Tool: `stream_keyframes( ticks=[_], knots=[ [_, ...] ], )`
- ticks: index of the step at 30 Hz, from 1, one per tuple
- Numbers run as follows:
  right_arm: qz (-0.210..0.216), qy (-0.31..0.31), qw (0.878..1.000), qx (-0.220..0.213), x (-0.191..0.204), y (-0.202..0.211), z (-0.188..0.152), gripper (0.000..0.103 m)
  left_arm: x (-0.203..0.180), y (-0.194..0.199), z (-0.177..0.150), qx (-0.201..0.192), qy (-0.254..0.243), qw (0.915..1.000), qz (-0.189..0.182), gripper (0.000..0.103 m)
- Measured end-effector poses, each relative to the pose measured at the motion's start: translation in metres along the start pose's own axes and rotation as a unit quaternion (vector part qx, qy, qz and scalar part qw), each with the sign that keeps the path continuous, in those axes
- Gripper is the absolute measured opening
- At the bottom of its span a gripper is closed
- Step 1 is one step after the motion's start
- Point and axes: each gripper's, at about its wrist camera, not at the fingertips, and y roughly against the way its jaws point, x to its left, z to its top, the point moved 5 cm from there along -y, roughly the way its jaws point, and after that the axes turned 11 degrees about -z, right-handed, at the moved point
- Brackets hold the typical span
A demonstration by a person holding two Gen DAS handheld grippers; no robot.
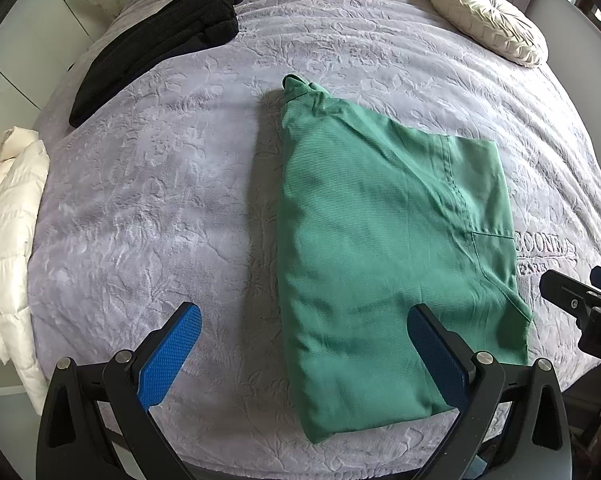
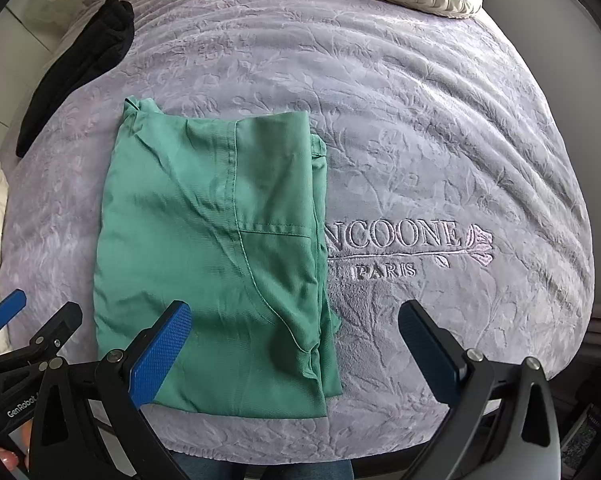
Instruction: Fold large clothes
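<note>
Green garment [image 2: 208,256] lies folded flat on the bed [image 2: 420,140], so both claws, left [image 1: 304,356] and right [image 2: 294,348], hang wide open and empty above its near edge, seemingly ready for another fold.

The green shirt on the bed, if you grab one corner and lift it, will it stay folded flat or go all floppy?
Probably floppy. The green shirt looks thin and wrinkly, so a lifted corner would likely droop and the stacked layers at its right edge slide open. It seems light. Pushed along the fuzzy purple blanket, it would likely bunch rather than glide.
</note>
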Motion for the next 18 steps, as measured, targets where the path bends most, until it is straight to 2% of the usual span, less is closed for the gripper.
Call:
stream_keyframes(
  ticks=[18],
  knots=[
    [0.0,0.003,1.0,-0.002,0.001,0.0012,-0.0005,0.103,-0.0003,0.0025,-0.0007,-0.001,-0.002,1.0,0.004,0.103]
  ],
)
